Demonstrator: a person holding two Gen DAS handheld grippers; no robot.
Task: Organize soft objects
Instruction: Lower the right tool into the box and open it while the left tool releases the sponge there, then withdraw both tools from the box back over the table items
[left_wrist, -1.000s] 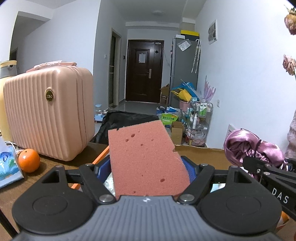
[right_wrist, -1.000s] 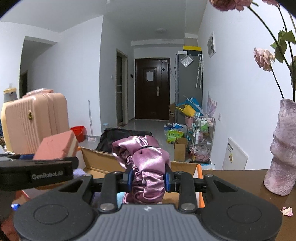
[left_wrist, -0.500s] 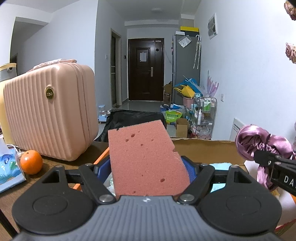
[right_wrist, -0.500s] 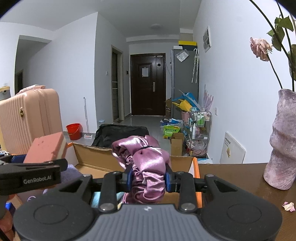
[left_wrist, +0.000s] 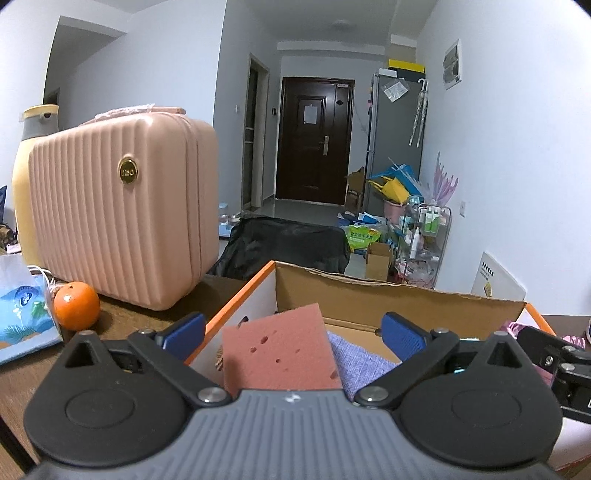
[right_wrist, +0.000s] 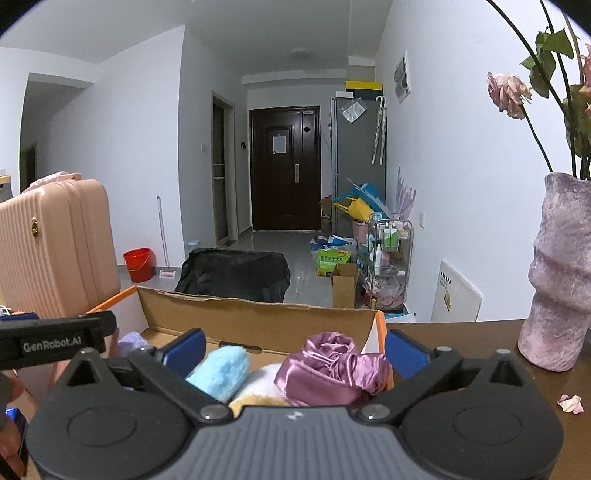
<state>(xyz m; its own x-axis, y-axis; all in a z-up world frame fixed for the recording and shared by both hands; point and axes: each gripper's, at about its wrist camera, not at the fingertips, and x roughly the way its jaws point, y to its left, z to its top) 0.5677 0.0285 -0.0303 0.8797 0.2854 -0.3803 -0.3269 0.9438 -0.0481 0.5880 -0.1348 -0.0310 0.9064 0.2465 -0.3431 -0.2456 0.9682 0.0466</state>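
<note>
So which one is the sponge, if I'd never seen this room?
Find the open cardboard box with orange edges, right of the pink suitcase. Inside it, near the left wall, a flat salmon-pink slab leans up beside a lilac cloth. It is the only stiff, straight-edged piece, pitted with small holes.

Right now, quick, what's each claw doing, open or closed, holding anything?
Left claw: open, holding nothing; the pink sponge sits free between its fingers.
Right claw: open, holding nothing; the purple satin cloth lies in the cardboard box.
</note>
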